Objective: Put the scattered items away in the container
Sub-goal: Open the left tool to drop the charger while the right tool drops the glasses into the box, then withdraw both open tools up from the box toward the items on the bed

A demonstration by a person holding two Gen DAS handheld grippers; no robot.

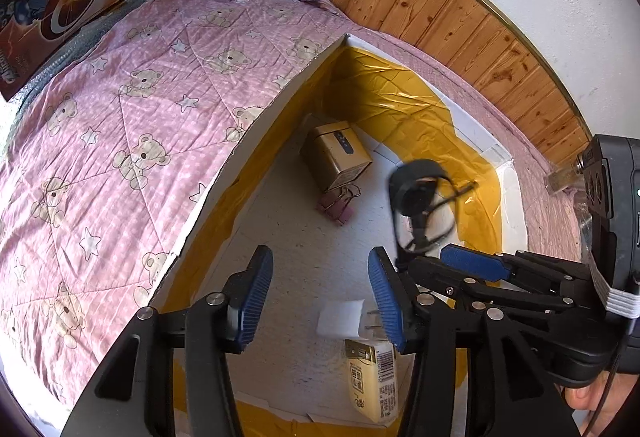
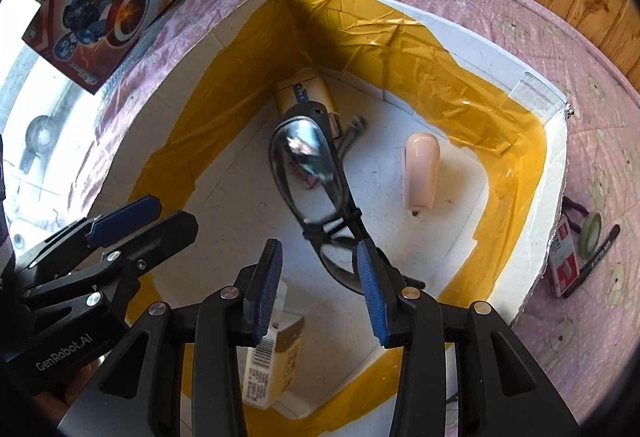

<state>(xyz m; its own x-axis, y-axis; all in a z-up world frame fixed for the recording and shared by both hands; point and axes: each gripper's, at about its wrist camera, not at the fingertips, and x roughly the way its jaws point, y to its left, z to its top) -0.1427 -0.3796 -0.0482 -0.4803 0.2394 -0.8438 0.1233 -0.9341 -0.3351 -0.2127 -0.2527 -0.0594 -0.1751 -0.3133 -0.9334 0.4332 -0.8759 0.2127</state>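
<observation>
Glasses (image 2: 316,173) hang over the open white box (image 2: 556,157), caught only by the lower rim and temple against the right gripper (image 2: 318,285), whose blue pads (image 2: 370,289) stand visibly apart with the frame resting on the right-hand pad rather than pinched between both; whether any clamping force remains cannot be told. The main risk, judged from this pose, is an uncontrolled drop: the frame points toward 12 o'clock above the gold carton (image 2: 308,97) and the pink clip (image 1: 336,209), so a fall from this height could knock a lens against a hard edge. A second risk is snagging, since a temple crosses the pad at 1 o'clock and could drag as the jaws widen. The peach-coloured case (image 2: 420,173) lies at 2 o'clock on the box floor, apart from the glasses. The left gripper (image 1: 320,295) hovers inside the box with jaws wide and nothing between them, above a white charger (image 1: 340,321) and a yellow packet (image 1: 372,377). Both grippers angle downward into the box, close side by side. A marker (image 2: 592,261) and tape roll (image 2: 590,233) remain outside on the quilt (image 1: 120,157) at 3 o'clock.
</observation>
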